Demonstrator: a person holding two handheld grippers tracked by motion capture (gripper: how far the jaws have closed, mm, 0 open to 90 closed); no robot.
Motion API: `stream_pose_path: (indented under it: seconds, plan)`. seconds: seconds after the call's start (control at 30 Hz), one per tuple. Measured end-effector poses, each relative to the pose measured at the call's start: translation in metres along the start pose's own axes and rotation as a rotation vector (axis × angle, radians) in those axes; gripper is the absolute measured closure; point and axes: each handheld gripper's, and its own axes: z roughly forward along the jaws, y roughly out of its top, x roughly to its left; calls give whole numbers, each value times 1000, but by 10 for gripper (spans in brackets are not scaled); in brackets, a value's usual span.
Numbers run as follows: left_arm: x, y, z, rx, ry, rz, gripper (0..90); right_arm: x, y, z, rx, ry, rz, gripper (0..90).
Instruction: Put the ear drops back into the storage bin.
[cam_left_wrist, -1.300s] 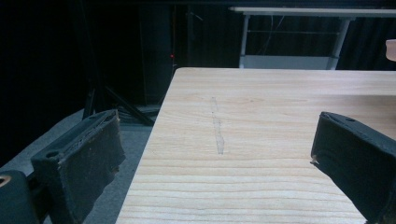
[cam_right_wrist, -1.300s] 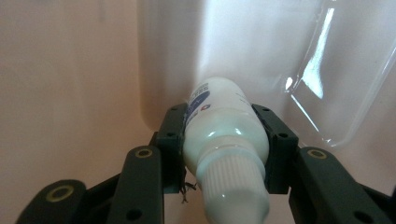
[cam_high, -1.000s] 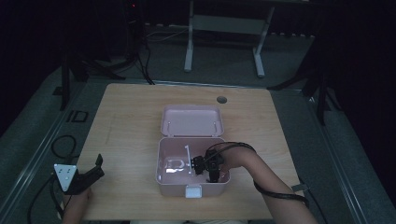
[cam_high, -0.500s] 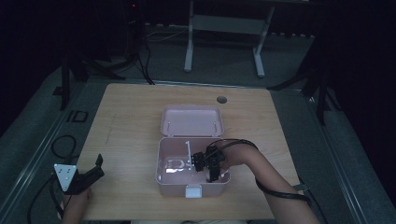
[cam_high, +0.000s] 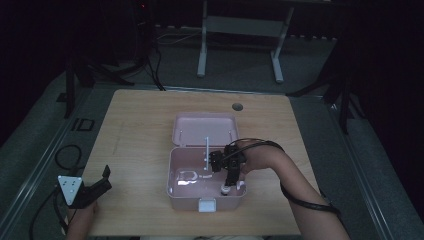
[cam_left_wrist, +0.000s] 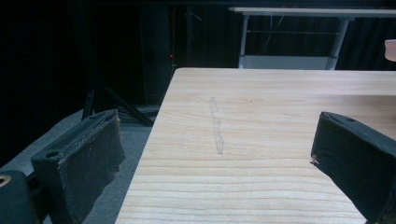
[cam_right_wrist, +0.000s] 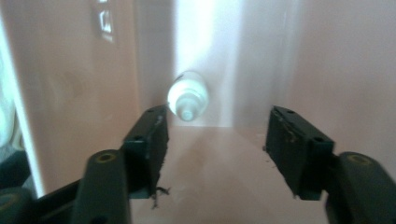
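The right gripper (cam_high: 227, 187) has come up a little inside the pink box (cam_high: 172, 187) since the earlier high-view frames, and its jaws have just been opening, with nothing clamped between them. What it has let go of is a small white bottle (cam_right_wrist: 187, 96), which in the right gripper view sits in the upper middle of the frame, cap end toward the camera, on the box floor close against the pink wall. It lies just past the tip of the left-hand jaw and is not pressed by either pad. In the high view the same white bottle shows as a pale spot in the lower right corner of the box, directly under the gripper's tips.

The jaws stand about half spread, the pink floor showing bare between them.

The box stands open just below the centre of the high view, its lid (cam_high: 204, 130) folded back flat toward the top of the frame and a thin white upright rod (cam_high: 207, 150) rising by its rear wall.

At the lower left of the high view the left gripper (cam_high: 106, 179) rests at the edge of the wooden table (cam_high: 140, 120), jaws spread wide and holding nothing.
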Motion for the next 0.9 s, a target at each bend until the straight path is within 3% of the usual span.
stream_pose_path:
  seconds: [0.17,0.33,0.67,0.9]
  plan:
    - [0,0,0,0,0,-2,24,-5,-5,-14,-50,6,58,253]
    - [0,0,0,2,0,-1,24,-8,-15,-26,-88,-1,77,153]
    - [0,0,0,0,0,0,24,-6,-39,-50,-156,-74,104,141]
    - [0,0,0,0,1,1,23,-6,-64,-57,-189,-92,145,143]
